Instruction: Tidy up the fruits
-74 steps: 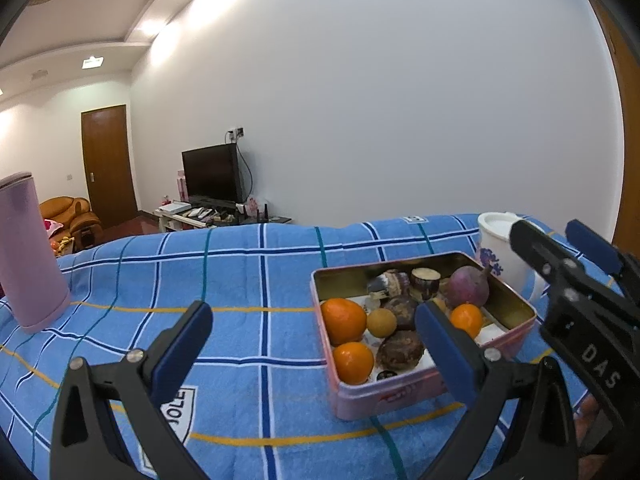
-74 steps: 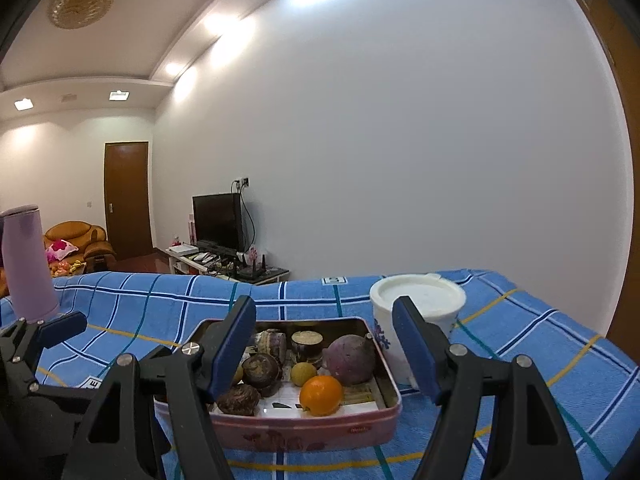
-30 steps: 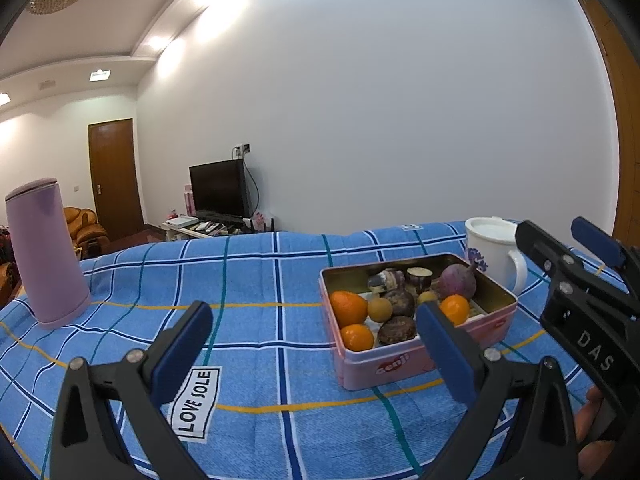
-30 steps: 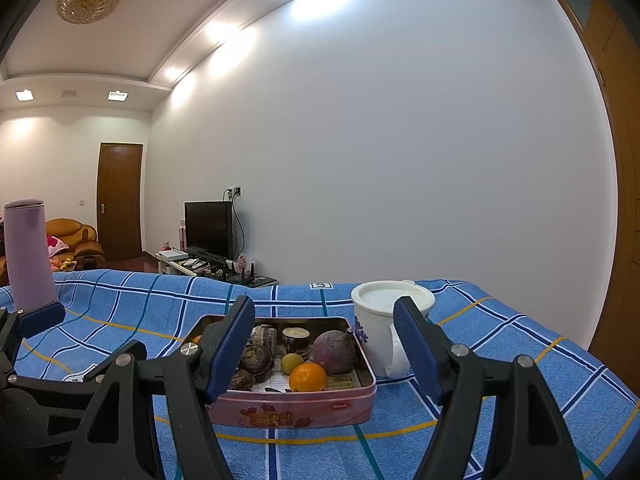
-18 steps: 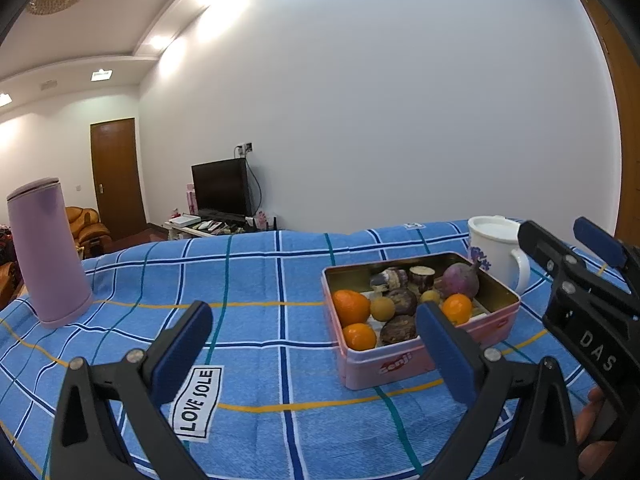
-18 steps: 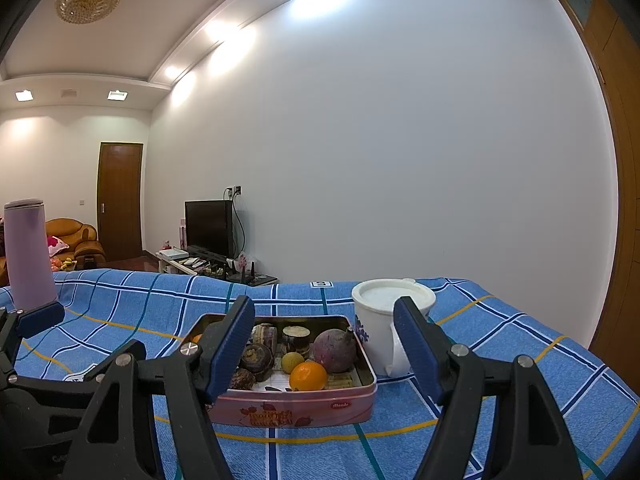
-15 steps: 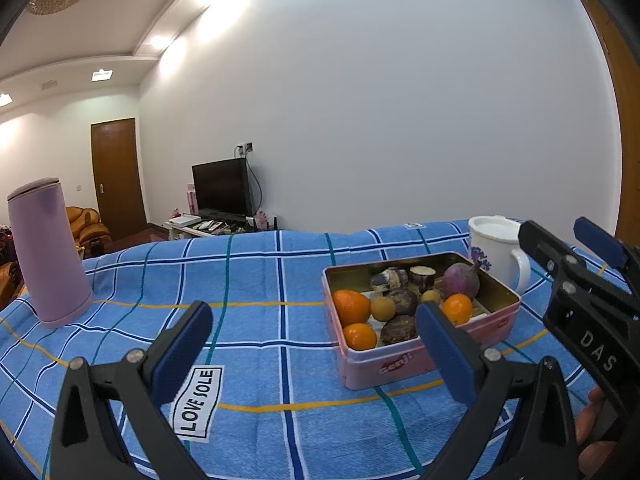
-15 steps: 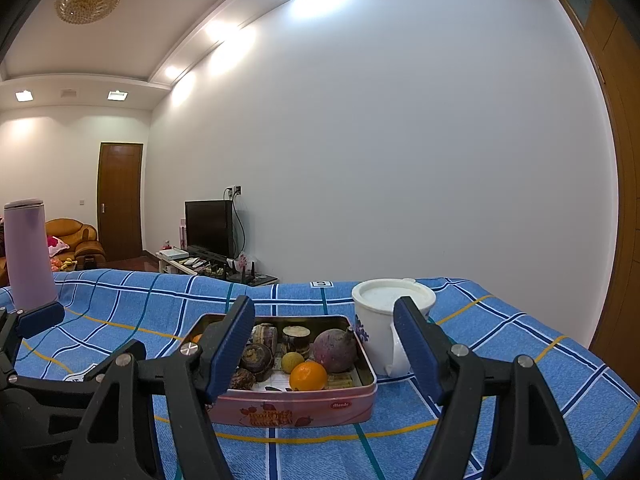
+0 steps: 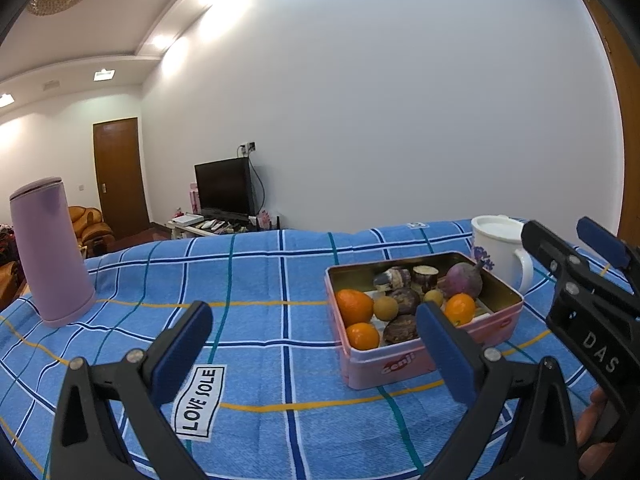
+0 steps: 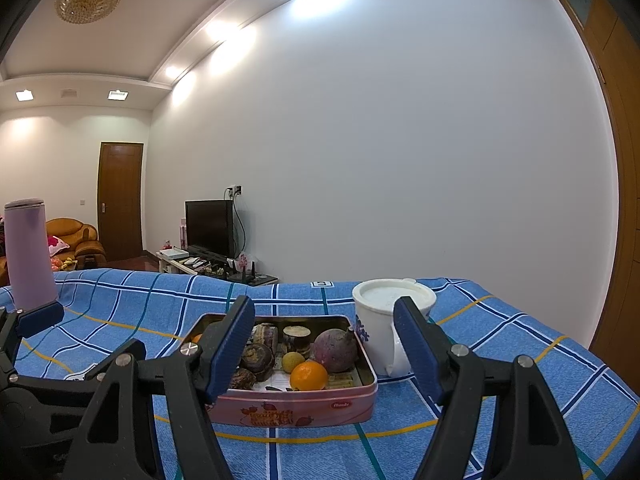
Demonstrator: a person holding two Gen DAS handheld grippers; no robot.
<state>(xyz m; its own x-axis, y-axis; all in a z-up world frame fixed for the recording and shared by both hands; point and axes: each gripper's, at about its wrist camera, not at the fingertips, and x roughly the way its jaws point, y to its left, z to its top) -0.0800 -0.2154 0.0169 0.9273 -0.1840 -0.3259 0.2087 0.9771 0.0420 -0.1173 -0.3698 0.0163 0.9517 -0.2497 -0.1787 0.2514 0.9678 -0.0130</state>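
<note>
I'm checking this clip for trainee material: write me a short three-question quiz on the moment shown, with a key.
1. True or false: the left gripper is shut on an orange.
2. Multiple choice: where does the white mug stand? A) inside the pink tin B) on the cloth beside the pink tin C) next to the purple flask
3. Fill in: the round purple-red root lies in the pink tin right behind an ____.

Key
1. False: both the left gripper and the right gripper are open and hold nothing.
2. B: it stands on the blue checked cloth, on the side away from the purple flask.
3. orange.
</note>
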